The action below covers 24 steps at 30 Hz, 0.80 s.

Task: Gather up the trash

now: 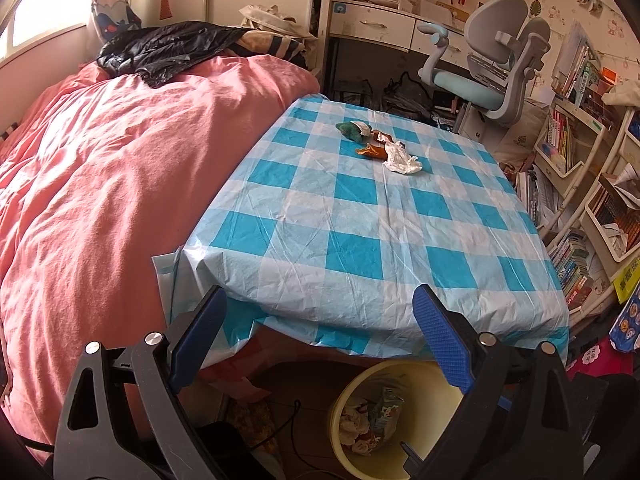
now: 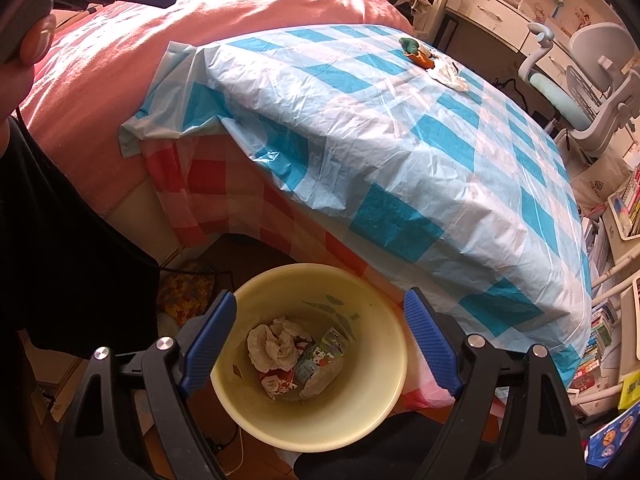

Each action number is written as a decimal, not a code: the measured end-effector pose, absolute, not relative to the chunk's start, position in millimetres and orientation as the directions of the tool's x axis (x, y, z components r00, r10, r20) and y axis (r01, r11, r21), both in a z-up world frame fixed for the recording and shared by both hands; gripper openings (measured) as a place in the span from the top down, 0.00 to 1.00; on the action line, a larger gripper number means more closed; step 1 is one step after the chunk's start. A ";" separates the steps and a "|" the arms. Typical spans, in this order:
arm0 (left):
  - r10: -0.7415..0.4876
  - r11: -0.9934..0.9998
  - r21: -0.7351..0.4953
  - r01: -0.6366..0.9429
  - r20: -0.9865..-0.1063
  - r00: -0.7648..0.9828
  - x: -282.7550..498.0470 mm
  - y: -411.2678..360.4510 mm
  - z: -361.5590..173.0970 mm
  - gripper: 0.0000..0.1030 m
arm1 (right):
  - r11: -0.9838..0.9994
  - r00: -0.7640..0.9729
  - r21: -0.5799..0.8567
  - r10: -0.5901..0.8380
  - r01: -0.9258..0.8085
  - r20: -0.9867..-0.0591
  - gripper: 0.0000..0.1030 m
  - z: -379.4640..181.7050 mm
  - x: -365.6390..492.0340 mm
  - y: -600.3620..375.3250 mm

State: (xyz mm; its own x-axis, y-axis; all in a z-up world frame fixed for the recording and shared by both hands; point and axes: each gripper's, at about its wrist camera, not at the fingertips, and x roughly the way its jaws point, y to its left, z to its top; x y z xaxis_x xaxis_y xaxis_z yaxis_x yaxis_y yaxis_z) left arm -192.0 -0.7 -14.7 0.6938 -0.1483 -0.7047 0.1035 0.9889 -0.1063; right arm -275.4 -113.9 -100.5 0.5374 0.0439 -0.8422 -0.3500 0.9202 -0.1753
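Both hand-held grippers, left point(image 1: 320, 336) and right point(image 2: 320, 344), gape empty; remaining trash point(image 1: 380, 142) sits at surface point(image 1: 360, 240) far edge, left nearer.

Trash cluster on far part of blue-checked surface point(image 1: 360, 216): crumpled white tissue point(image 1: 401, 158), orange-brown wrapper point(image 1: 372, 150) touching it, green crumpled piece point(image 1: 352, 130) just beyond. Pale yellow bucket point(image 2: 320, 432) upright on floor below near edge, holding crumpled tissue wad point(image 2: 272, 344), printed carton point(image 2: 320, 356), red-white wrapper point(image 2: 276, 384).
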 end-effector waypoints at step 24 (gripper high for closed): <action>-0.141 0.988 -0.140 0.063 -0.674 0.725 -159.2 15.8 5.1 0.12 | 0.946 0.690 -0.114 0.136 -0.304 -0.711 0.20 -37.2 -264.5 -126.5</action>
